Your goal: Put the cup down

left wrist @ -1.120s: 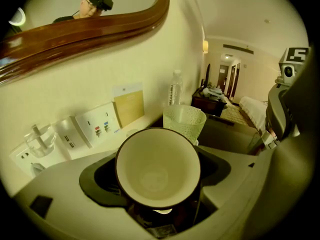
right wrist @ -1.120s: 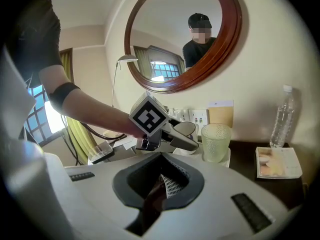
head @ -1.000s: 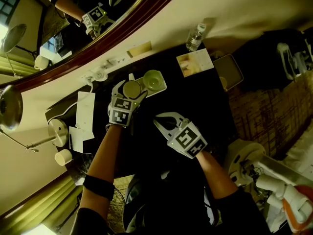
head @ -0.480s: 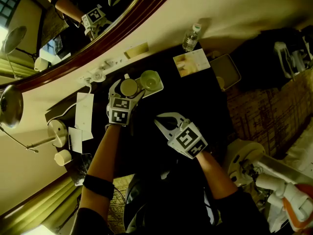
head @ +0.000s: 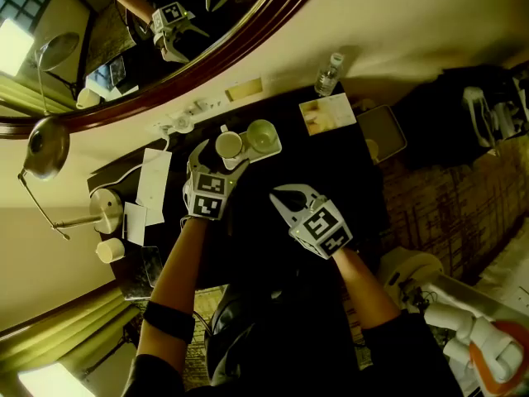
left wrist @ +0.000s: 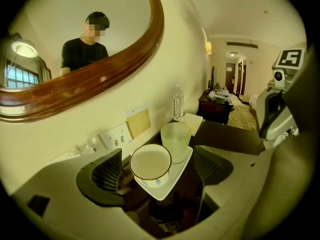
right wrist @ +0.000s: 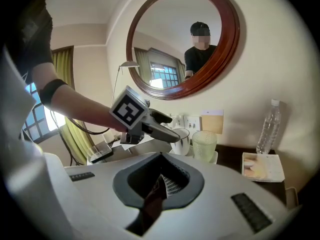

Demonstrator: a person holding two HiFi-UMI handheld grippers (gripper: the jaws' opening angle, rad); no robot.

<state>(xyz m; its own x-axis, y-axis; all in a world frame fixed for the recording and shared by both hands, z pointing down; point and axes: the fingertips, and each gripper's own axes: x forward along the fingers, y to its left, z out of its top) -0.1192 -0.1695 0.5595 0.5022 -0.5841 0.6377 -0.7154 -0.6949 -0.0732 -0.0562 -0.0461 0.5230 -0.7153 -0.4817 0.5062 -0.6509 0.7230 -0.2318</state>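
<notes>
Left claw [head: 220,162] has just been opening. It's spread wide now, cup [head: 229,145] between jaws but pads clear of it. Cup stands on white tray [left wrist: 167,186], just beside green glass [left wrist: 176,140]. We reckon put-down basically done. Left gripper view shows us gaps either side of cup; head view doesn't. Right claw [head: 281,197] pressed together, empty, over worktop [head: 331,172].

Cup [right wrist: 183,143] — partly behind left gripper [right wrist: 173,128]

No text, label or number can be read anywhere.
</notes>
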